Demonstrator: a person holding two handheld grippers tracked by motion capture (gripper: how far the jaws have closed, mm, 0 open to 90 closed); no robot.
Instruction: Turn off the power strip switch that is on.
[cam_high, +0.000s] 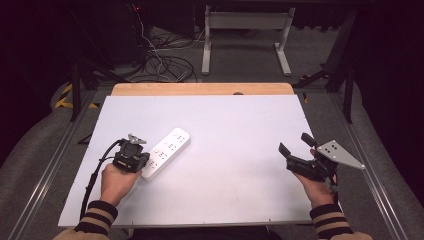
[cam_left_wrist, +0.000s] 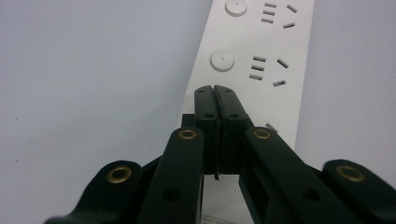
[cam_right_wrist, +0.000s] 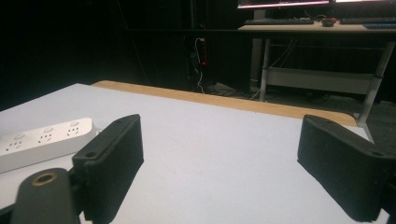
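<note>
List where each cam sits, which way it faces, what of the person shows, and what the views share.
High view: above the person's side, looking forward and down on the table; both hands, striped sleeves, left gripper and right gripper show.
Left gripper view: rides the left gripper, looking steeply down on the power strip; its jaws are closed together.
Right gripper view: rides the right gripper, looking low across the table; jaws wide apart.
Shared: all three show the power strip and the table.

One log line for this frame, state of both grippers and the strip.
left hand-held gripper: shut, over near end of power strip | right hand-held gripper: open, empty, above table | power strip: flat on table
</note>
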